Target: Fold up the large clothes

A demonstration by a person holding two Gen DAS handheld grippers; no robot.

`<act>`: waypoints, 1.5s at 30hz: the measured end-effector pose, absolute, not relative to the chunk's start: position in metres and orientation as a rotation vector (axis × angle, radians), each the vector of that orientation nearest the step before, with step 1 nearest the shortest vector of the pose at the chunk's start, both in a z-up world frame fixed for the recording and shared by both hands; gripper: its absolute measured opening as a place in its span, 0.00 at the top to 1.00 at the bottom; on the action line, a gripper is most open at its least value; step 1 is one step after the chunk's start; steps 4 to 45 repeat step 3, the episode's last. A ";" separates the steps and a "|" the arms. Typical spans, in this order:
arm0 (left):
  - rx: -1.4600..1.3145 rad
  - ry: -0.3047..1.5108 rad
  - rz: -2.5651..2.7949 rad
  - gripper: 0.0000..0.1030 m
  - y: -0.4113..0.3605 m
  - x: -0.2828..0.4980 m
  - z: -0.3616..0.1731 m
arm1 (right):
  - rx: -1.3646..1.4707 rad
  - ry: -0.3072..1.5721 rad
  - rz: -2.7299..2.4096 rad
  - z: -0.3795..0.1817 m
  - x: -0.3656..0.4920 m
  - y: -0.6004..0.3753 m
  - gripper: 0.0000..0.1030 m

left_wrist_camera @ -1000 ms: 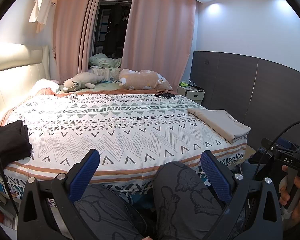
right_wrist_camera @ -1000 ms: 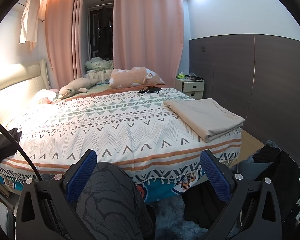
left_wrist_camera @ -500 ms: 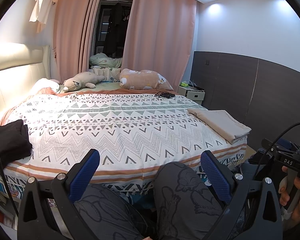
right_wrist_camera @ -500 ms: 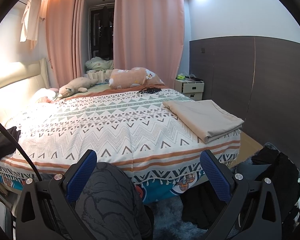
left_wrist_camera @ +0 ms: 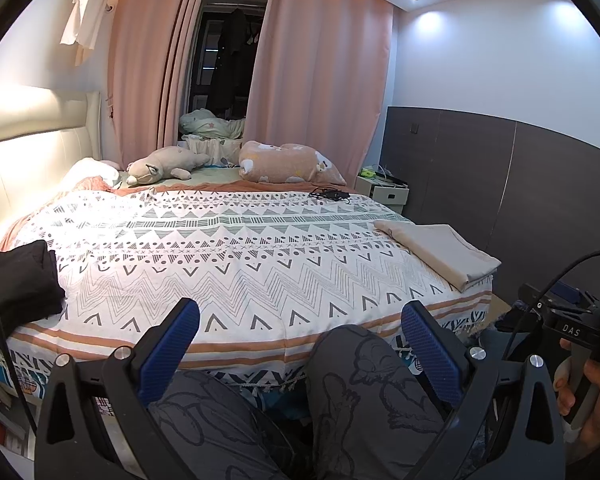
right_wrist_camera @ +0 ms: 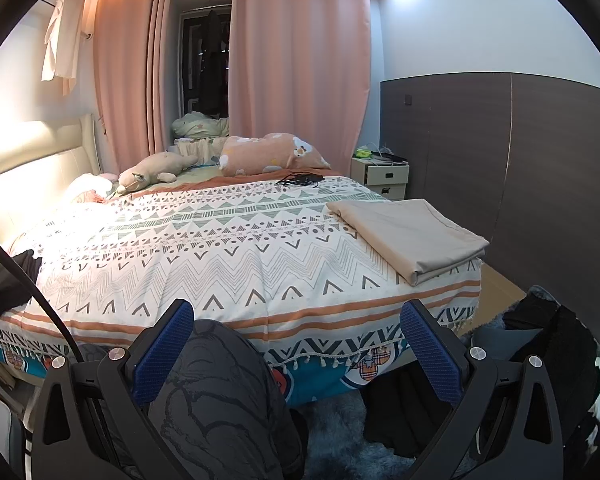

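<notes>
A folded beige cloth [left_wrist_camera: 440,252] [right_wrist_camera: 408,236] lies at the right corner of the bed's patterned cover [left_wrist_camera: 220,248] [right_wrist_camera: 204,248]. A folded black garment [left_wrist_camera: 18,280] [right_wrist_camera: 4,284] rests on the bed's left edge. My left gripper [left_wrist_camera: 300,344] hangs open in front of the bed, above a person's knees [left_wrist_camera: 352,364] in grey printed trousers, holding nothing. My right gripper [right_wrist_camera: 296,340] is also open and empty, over one knee [right_wrist_camera: 220,360]. The right gripper's body and the hand on it [left_wrist_camera: 580,404] show at the right edge of the left wrist view.
Plush toys [left_wrist_camera: 164,164] and a pink pillow [left_wrist_camera: 288,162] lie at the bed's far side, with black cables [left_wrist_camera: 330,194] nearby. A nightstand [right_wrist_camera: 380,176] stands by the dark wall panel. Dark clothes [right_wrist_camera: 548,344] are heaped on the floor at the right.
</notes>
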State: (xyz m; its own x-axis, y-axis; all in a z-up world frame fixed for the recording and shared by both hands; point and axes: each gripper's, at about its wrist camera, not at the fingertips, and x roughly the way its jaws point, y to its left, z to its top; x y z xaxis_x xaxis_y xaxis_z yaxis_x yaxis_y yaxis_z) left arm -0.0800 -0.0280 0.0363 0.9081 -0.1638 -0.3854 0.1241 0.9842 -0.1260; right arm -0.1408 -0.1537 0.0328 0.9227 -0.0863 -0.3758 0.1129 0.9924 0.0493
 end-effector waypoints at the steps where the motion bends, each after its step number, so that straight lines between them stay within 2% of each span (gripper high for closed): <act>1: -0.100 0.403 -0.147 0.00 -0.028 -0.081 0.036 | 0.071 0.383 -0.101 0.033 -0.141 -0.154 0.00; 45: -0.102 0.397 -0.141 0.00 -0.026 -0.083 0.036 | 0.071 0.385 -0.097 0.032 -0.141 -0.154 0.00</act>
